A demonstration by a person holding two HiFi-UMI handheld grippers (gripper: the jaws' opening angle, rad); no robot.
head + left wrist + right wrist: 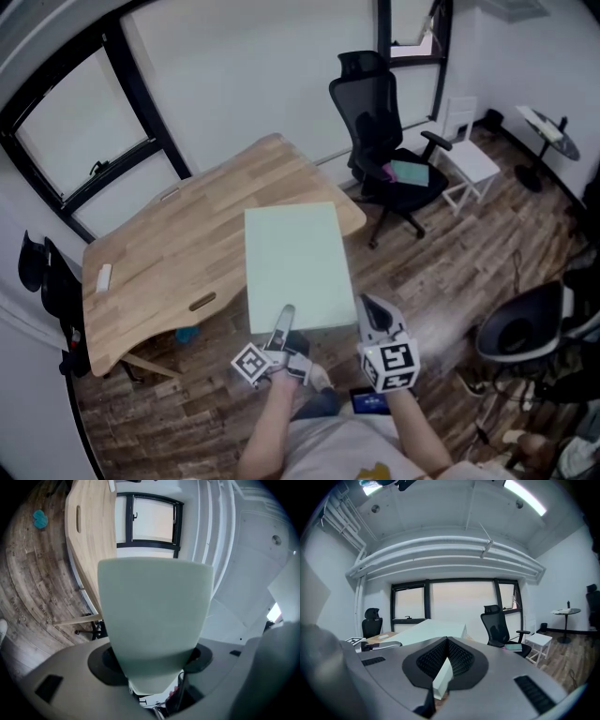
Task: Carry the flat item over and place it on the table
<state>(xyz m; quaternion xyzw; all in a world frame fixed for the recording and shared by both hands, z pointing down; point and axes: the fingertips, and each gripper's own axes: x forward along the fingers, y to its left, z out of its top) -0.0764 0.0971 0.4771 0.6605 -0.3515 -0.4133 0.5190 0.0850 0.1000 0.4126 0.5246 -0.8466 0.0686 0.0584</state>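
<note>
Two grippers, both clamped
At six o'clock the left gripper [284, 317], at five the right gripper [370, 307], each pinching the board [295, 258].

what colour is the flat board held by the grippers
The board is plain pale mint green; the head view shows it best.

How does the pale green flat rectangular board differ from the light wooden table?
The board is green with square corners; the table is wood-grained with rounded corners. The left gripper and right gripper hold the board aloft; the table stands on the floor. Both are flat.
</note>
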